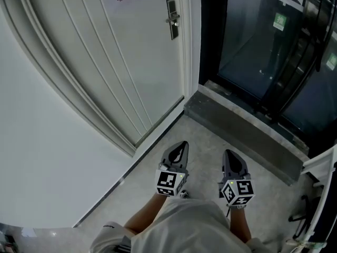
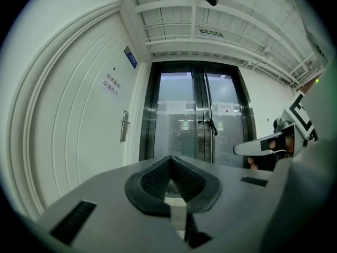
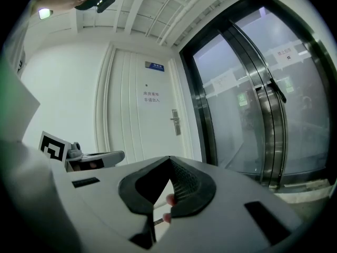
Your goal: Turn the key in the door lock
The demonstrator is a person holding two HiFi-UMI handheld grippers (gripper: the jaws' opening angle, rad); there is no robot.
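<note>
HEAD: door lock (image 1: 172,19) sits on the white door (image 1: 131,62), well ahead of your hand-held grippers; step closer before you reach | LEFT GRIPPER VIEW: left hand-held gripper (image 2: 170,159) jaws together, empty; hold it clear | RIGHT GRIPPER VIEW: right hand-held gripper (image 3: 169,159) jaws together, clamping nothing; key too small to tell; approach the lock (image 3: 175,122) level.

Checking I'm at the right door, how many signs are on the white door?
2. A small blue plate near the top of the white door, and a red-lettered notice below it, above the lock. None seem hidden in the right gripper view.
</note>
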